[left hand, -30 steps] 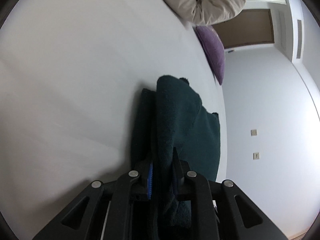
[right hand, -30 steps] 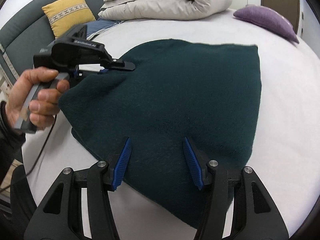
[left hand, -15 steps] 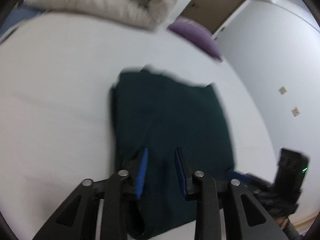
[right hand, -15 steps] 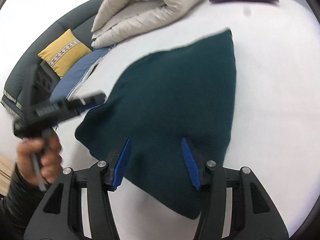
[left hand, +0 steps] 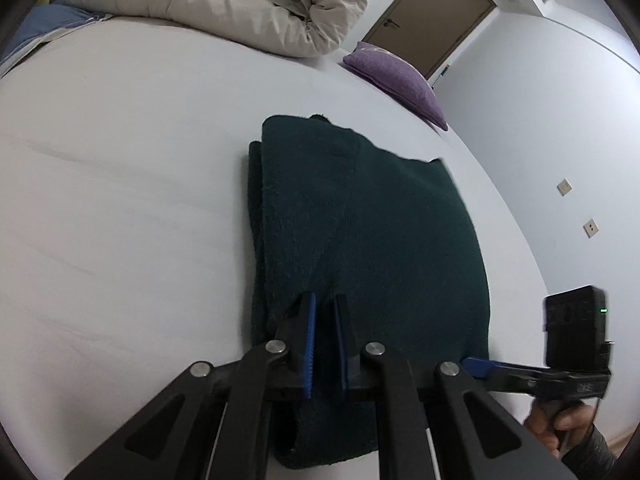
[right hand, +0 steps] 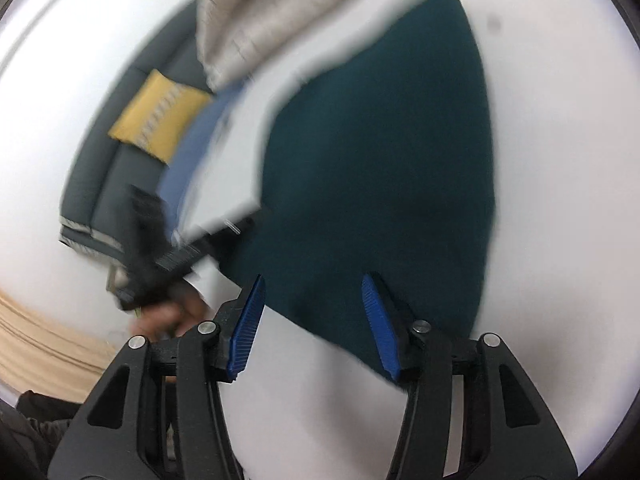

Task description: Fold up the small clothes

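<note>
The bed point(left hand: 120, 200), spread with a pale sheet, fills both views and carries everything. At its far side lies a rolled beige duvet point(left hand: 224, 4), with a purple cushion point(left hand: 396, 76) beside it and a yellow cushion point(right hand: 160, 120) further off against a grey headboard. In the middle of the sheet lies the dark green garment point(left hand: 360, 232), a thick fleecy piece already doubled over, its left edge showing two stacked layers and a seam running down the top face.

It looks soft, light and limp, with a nap that should give the pads good purchase; it will sag and drag on the sheet, so the likely hold is at the two near corners of the doubled edge, both layers pinched together.

The left hand-held gripper point(left hand: 324, 340) hovers over the near edge, its jaws closing to a narrow slit; whether any cloth sits in that slit I cannot tell. The right hand-held gripper point(right hand: 316, 320) is blurred; its jaws stand spread but are closing, the near corner of the garment lying under the gap, the pads not pressing it
</note>
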Motion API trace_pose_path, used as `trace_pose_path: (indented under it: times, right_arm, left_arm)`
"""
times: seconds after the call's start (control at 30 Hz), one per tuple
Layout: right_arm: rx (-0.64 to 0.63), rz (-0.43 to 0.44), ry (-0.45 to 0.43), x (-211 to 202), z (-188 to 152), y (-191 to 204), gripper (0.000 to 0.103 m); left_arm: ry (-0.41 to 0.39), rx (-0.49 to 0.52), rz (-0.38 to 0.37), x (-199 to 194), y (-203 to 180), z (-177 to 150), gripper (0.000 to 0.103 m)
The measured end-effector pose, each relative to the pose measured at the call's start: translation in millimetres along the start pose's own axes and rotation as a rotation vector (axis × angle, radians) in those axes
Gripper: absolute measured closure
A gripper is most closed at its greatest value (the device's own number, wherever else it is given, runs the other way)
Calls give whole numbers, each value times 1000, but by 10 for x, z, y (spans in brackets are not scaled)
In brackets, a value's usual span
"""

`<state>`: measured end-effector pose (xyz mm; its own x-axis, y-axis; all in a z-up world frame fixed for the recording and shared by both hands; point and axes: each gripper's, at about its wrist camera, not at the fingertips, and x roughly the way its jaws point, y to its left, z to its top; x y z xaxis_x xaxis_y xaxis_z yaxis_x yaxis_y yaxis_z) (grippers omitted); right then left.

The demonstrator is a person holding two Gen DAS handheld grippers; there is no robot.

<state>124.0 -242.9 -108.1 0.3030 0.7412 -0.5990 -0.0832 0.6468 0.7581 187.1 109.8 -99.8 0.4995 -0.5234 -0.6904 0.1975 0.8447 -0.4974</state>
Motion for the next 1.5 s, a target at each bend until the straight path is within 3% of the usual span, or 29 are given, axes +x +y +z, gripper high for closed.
trace_pose_path:
  times: [0.1, 0.2, 0.3, 0.37, 0.47, 0.53, 0.63, 0.73, 0.83, 0.9, 1.03, 1.17, 1.37, 1.5]
  right_arm:
    - [48, 56, -10, -86, 20, -109, 65]
    - [38, 40, -6, -178, 36, -130, 65]
    - [47, 23, -46, -396, 177, -144, 64]
    - [60, 40, -101, -582, 326, -165, 62]
    - [98, 60, -146, -677, 658, -203, 62]
    - [102, 73, -151, -582, 898, -172, 62]
    - [132, 101, -146, -317, 1253, -175, 62]
    - [166, 135, -118, 38, 1561, -180, 62]
    - [172, 105, -104, 305, 1780, -200, 64]
    - [187, 122, -125, 334, 1929, -277, 64]
    - [278, 77, -178, 367, 2164, -601, 64]
    - [276, 86, -157, 524, 2275, -747, 65]
    - [339, 108, -216, 390, 2214, -974, 73]
    - [340, 49, -299, 18, 1972, -960, 62]
  left_arm:
    - [-7, 9, -16, -23, 13, -18, 91]
    - [-4, -10, -44, -71, 85, -32, 91]
    - [3, -9, -24, -196, 87, -42, 90]
    - [-21, 1, 19, -328, 50, 4, 74]
    - [-84, 23, 57, -496, -84, 178, 67]
    - [-107, 71, 83, -475, -260, 343, 61]
    - [-101, 131, 120, -255, -478, 537, 60]
    - [-59, 166, 173, 113, -554, 700, 60]
    - [32, 154, 253, 498, -375, 740, 60]
    - [33, 128, 217, 554, -218, 696, 60]
    - [6, 141, 176, 519, -142, 627, 60]
    - [7, 94, 117, 546, -12, 667, 61]
    - [-13, 114, 115, 539, -44, 613, 60]
    - [-24, 54, 43, 494, 81, 619, 61]
